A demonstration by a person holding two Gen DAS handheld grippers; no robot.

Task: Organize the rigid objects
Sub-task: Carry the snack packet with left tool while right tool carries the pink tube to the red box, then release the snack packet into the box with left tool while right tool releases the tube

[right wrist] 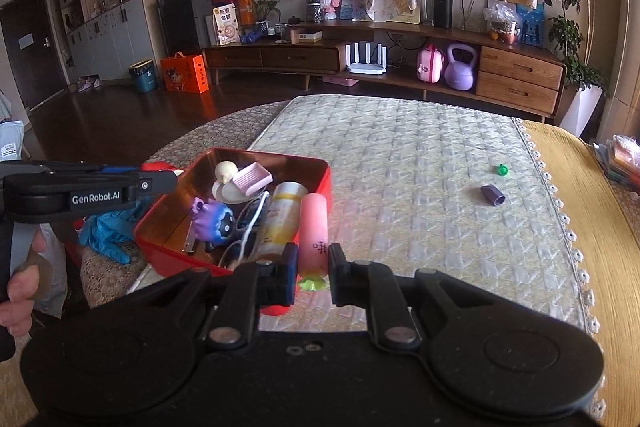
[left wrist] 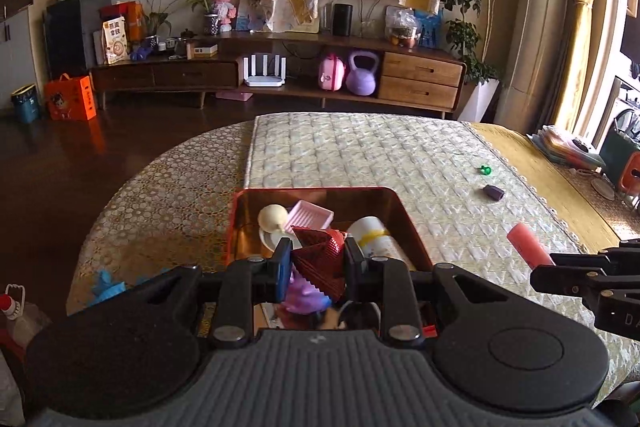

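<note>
Beside the red tin [right wrist: 318, 183], the right gripper [right wrist: 313, 269] clamps a pink tube [right wrist: 314, 231] near its base; it looks light, stiff, slippery. Left gripper [left wrist: 318, 265] clamps a red pyramid [left wrist: 320, 255] over the tin.

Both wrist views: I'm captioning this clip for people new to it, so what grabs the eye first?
The red tin on the quilted mat, crammed with toys, stands out first. Next, the pink tube clamped in the right gripper beside the tin, and the dark red ridged toy in the left gripper above it.
</note>
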